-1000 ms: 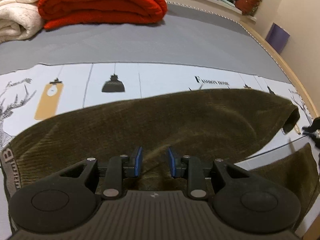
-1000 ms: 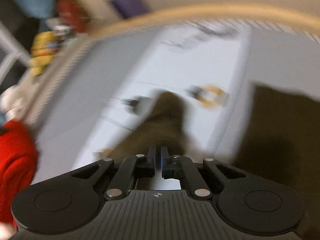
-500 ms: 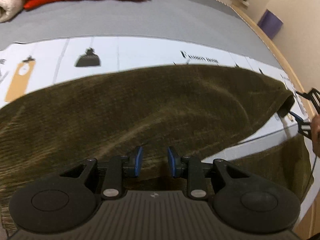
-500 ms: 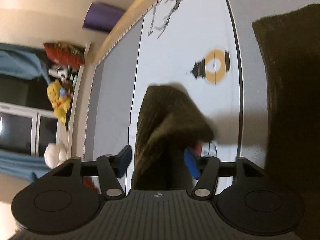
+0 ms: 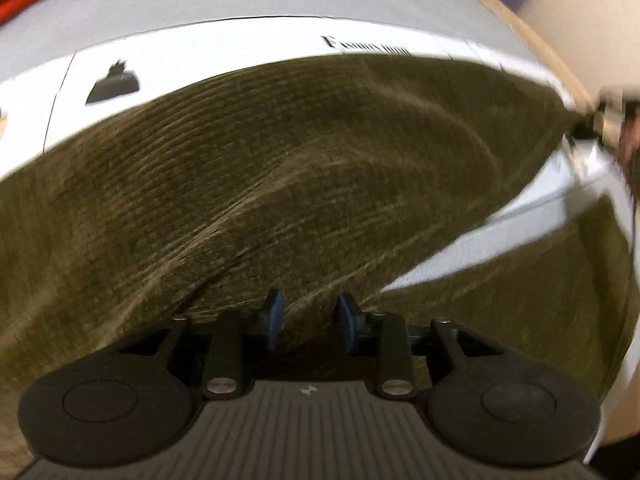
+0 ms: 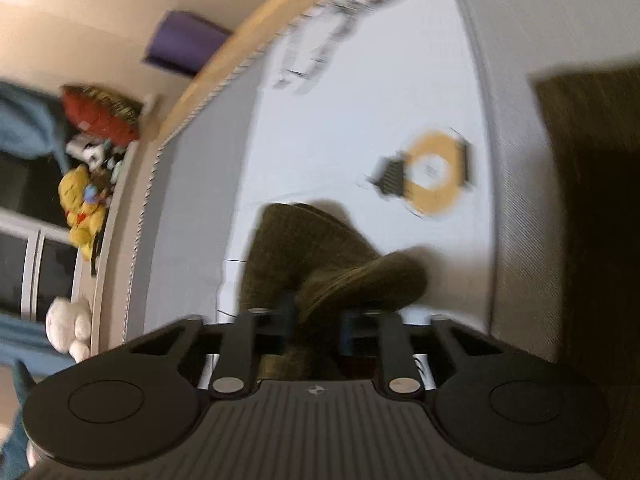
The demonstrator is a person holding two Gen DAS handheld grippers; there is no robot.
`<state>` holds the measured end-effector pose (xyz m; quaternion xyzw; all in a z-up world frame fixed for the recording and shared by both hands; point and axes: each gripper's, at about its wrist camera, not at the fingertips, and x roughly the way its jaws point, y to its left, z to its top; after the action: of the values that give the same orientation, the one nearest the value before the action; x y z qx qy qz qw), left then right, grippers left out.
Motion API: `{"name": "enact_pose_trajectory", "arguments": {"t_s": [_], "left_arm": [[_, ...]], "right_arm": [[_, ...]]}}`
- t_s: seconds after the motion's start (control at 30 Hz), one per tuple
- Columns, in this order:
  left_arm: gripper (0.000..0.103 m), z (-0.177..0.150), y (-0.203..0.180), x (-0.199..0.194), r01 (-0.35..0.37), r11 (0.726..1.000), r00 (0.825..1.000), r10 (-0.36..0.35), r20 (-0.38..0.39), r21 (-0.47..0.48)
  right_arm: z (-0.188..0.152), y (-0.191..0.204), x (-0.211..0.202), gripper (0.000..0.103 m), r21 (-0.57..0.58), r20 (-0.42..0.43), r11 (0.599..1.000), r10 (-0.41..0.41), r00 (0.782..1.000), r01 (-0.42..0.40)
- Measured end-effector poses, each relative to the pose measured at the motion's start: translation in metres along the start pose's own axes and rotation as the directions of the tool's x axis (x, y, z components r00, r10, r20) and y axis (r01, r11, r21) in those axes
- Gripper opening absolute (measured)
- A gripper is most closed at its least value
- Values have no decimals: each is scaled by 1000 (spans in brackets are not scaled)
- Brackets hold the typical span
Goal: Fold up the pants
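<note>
While the olive corduroy pants (image 5: 280, 168) lie spread over the printed white bed sheet (image 5: 224, 44), left gripper (image 5: 308, 320) is clamped on a raised fold of cloth, jaws having just closed a little. Right gripper (image 6: 316, 324), jaws just closing, pinches the bunched end of one leg (image 6: 320, 256). Both views motion-blurred. Plush toys (image 6: 82, 204) on ledge beyond bed.
</note>
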<state>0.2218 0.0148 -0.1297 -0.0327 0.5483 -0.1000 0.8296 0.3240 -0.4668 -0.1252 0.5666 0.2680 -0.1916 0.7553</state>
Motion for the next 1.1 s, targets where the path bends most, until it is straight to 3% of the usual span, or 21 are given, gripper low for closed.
{"name": "enact_pose_trajectory", "arguments": {"t_s": [0.1,0.13,0.2,0.23,0.3,0.33,0.4,0.47,0.53,0.63,0.8,0.9,0.97,1.03,1.1], "left_arm": [[11,-1,-1,0,-22,998,1000,22,-6,63],[9,-1,1,-1,-18,998,1000,19,-11,65],[7,1,6,-3,-8,998,1000,9,-25,57],[7,3,8,-5,-4,998,1000,5,-31,58],[6,3,9,-8,-8,997,999,11,-45,75],[6,2,9,-9,-15,996,998,21,-58,92],[6,-2,9,-9,-18,992,996,28,-80,124],[6,-4,10,-13,-14,988,995,29,-99,152],[3,-4,14,-18,-14,985,993,34,-117,170],[2,-4,20,-24,-9,984,991,34,-133,179],[1,-14,23,-24,12,981,984,22,-174,192],[4,-11,38,-42,47,991,994,-34,-103,128],[17,-4,54,-62,46,997,999,-45,-23,55],[29,4,72,-83,31,999,998,-30,60,-23],[30,11,89,-99,2,996,993,9,119,-89]], "right_arm": [[-2,50,-23,7,-232,69,970,98,993,-80],[-5,72,-39,6,-342,105,934,149,983,-105],[-16,104,-76,6,-535,208,837,266,941,-118],[-19,108,-88,6,-581,261,811,270,927,-73],[-14,94,-84,7,-548,336,831,112,935,97],[-5,74,-69,7,-484,326,849,-48,944,211],[8,26,-38,7,-380,242,838,-318,917,391],[15,-23,-18,7,-331,151,815,-452,879,476],[19,-41,-22,7,-314,142,838,-423,895,445],[14,-23,-29,8,-387,184,797,-425,886,463],[17,-30,-27,7,-363,185,786,-466,865,501],[5,-4,-36,20,-394,280,725,-490,825,564],[-8,25,-50,28,-419,398,695,-438,806,585],[-31,56,-59,51,-499,475,666,-324,818,554],[-56,80,-59,61,-594,459,650,-211,863,474]]}}
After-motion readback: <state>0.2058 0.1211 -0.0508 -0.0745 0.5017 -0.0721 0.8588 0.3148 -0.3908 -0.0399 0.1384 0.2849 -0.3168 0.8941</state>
